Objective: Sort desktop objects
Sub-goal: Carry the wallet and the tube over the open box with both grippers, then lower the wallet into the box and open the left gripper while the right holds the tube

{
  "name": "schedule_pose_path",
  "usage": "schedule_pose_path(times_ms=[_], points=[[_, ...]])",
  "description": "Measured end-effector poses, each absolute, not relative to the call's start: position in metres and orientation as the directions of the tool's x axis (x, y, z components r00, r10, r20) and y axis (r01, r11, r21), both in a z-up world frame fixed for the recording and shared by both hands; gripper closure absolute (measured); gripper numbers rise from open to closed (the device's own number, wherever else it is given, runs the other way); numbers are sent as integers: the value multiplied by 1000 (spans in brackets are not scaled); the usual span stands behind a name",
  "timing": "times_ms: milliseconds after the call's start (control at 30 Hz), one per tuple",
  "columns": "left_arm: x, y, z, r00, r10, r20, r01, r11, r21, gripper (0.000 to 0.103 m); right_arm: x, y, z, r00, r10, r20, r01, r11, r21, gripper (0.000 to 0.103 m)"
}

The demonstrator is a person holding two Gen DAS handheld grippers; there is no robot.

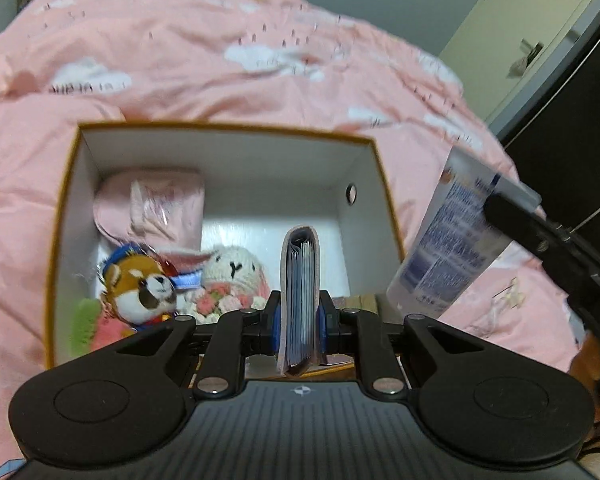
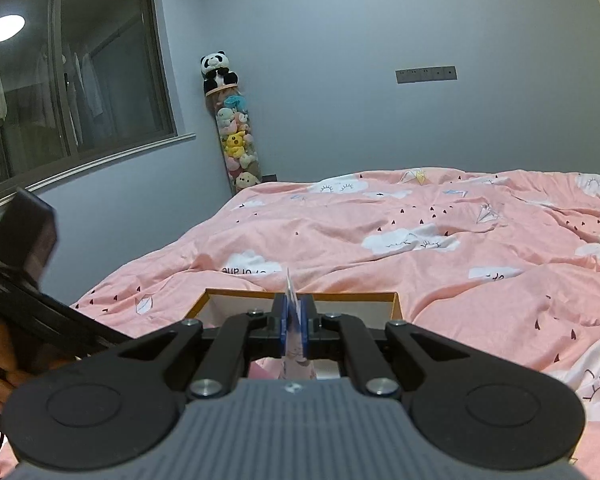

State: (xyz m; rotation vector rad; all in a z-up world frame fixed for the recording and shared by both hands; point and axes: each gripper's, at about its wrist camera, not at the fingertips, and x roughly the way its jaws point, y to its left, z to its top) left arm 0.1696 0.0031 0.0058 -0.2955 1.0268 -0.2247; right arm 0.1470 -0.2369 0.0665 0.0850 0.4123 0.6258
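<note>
Grip, left: left gripper (image 1: pixel 300 316) clamps a card holder (image 1: pixel 300 296) between its blue pads (image 1: pixel 275 320), spine up, pages edge-on to the camera.
Position, left: the card holder hangs over the near edge of the open box (image 1: pixel 384 188), above its floor.
Grip, right: right gripper (image 2: pixel 296 320) pinches the flat crimped end of a white tube (image 1: pixel 448 248), which is seen edge-on in its own camera.
Position, right: in the left wrist view the tube hangs tilted beside the box's right wall, outside it, printed text facing the camera, cap end low.
Box contents: a red panda plush (image 1: pixel 140 284) at the near left, a white crocheted bunny (image 1: pixel 232 272) just beside it, a pink pouch (image 1: pixel 156 204) in the far left corner, something green (image 1: pixel 84 324) against the left wall.
Box setting: the box sits on a pink quilt (image 2: pixel 460 240) printed with clouds.
Background: a panda toy (image 2: pixel 218 68) tops a clear column of plush toys (image 2: pixel 238 148) by the window (image 2: pixel 68 80).
</note>
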Motion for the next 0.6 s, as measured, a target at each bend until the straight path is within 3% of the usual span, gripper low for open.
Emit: schedule_pose_path(times_ms=[600], points=[[210,-14,-55,325,-323,-889,2,940,-341,82,179,-229,33,709,567,-419,-531,821,211,96]])
